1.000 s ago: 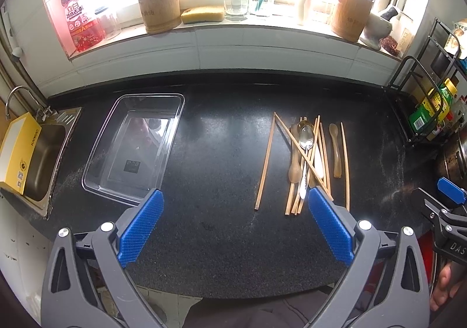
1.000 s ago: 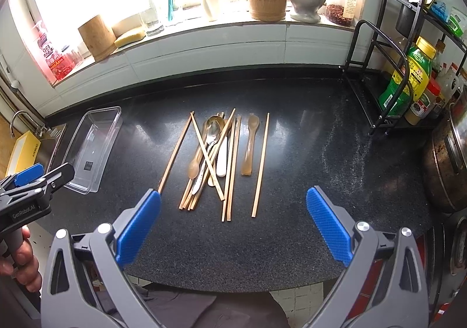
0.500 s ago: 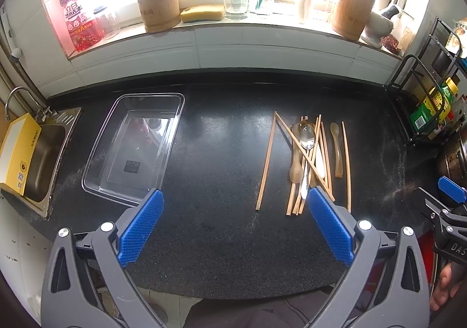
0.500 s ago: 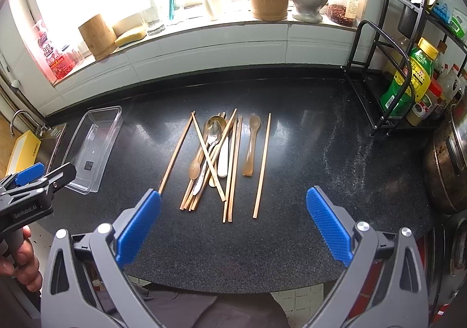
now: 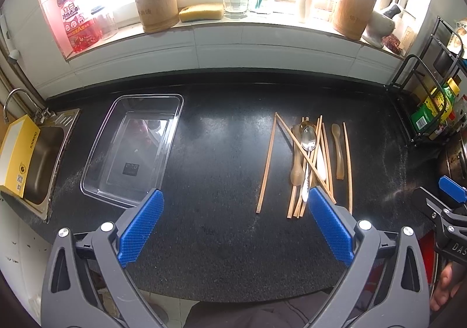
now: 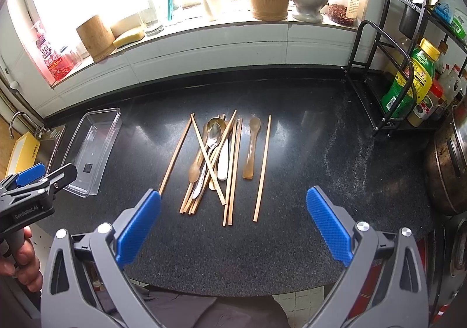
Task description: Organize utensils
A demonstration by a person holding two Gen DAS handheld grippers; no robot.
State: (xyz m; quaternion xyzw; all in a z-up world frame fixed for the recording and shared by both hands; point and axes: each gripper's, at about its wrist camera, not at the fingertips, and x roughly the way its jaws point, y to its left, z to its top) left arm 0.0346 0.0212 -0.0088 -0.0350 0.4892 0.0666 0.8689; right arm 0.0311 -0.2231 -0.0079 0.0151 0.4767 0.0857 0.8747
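1. Nearest the cameras, over the front edge of the black speckled tabletop (image 5: pixel 221 240), the left tool (image 5: pixel 235 226) and the right tool (image 6: pixel 233 226) are each held with blue-padded fingers spread wide and nothing between them.
2. A hand (image 6: pixel 23 258) grips the left tool's handle at the lower left of the right wrist view.
3. In the middle of the tabletop, ahead of the right tool, lies a loose bundle of wooden chopsticks (image 6: pixel 233 170), roughly parallel and pointing front to back, some crossing one another.
4. Mixed into the bundle are a metal spoon (image 6: pixel 211 147), a white-handled utensil (image 6: pixel 223 163) and a pale horn-coloured spoon (image 6: pixel 195 170); another translucent amber spoon (image 6: pixel 250 153) lies just right of the pile, between two chopsticks.
5. Well apart to the left, ahead of the left tool, sits a clear plastic tray (image 5: pixel 96 158) with nothing in it, next to the steel sink (image 5: pixel 43 161) with a yellow box (image 5: pixel 16 155) on it.
6. Farthest back, the white windowsill (image 5: pixel 233 27) carries two bamboo holders, a yellow sponge (image 5: pixel 201 11) and a red soap bottle (image 5: pixel 73 27); a black wire rack (image 6: pixel 391 71) with bottles stands at the right.
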